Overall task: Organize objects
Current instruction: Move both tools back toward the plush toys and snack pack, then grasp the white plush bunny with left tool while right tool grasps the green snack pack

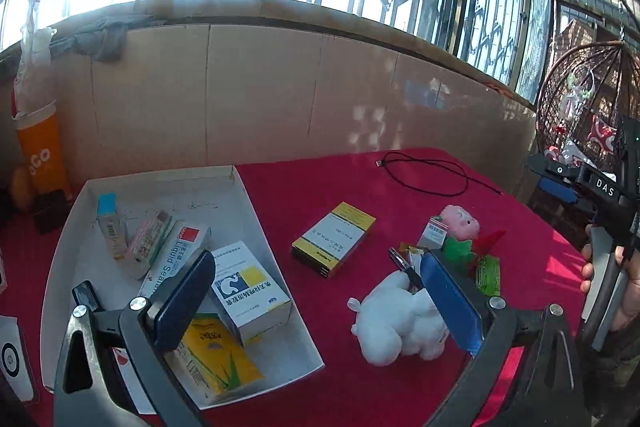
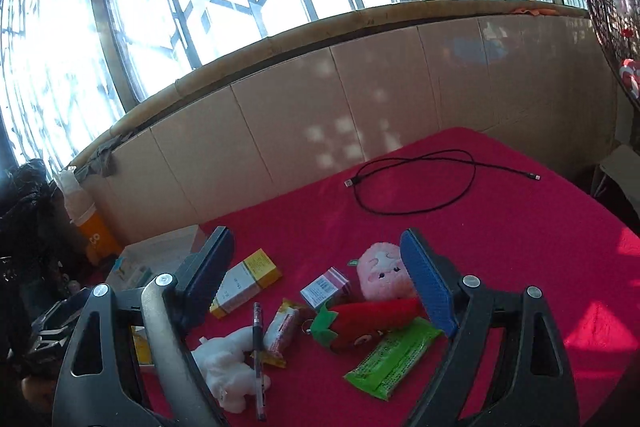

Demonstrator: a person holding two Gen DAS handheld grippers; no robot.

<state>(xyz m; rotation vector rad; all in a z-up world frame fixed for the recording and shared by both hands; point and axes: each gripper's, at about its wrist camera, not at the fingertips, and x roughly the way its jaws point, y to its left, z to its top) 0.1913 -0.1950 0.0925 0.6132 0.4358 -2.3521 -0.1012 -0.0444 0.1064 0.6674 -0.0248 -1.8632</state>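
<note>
My left gripper [image 1: 316, 291] is open and empty, hovering over the right edge of a white tray [image 1: 256, 203] that holds several medicine boxes. A yellow-white box [image 1: 334, 239] lies on the red cloth beyond it. A white plush toy [image 1: 396, 323] and a pen [image 1: 406, 267] lie by its right finger. My right gripper [image 2: 320, 279] is open and empty above a pile: a red plush chili [image 2: 372, 319], pink plush [image 2: 380, 271], green packet [image 2: 390, 355], small pink box [image 2: 324, 287], snack packet [image 2: 282, 327], pen [image 2: 258, 351], white plush [image 2: 228, 367] and the yellow-white box [image 2: 244, 283].
A black cable [image 2: 416, 183] lies on the far part of the red table [image 2: 520, 247]. A cardboard wall [image 1: 280, 95] stands behind the table under barred windows. An orange cup [image 1: 42, 151] stands at far left. A hanging wicker chair [image 1: 580, 99] is at right.
</note>
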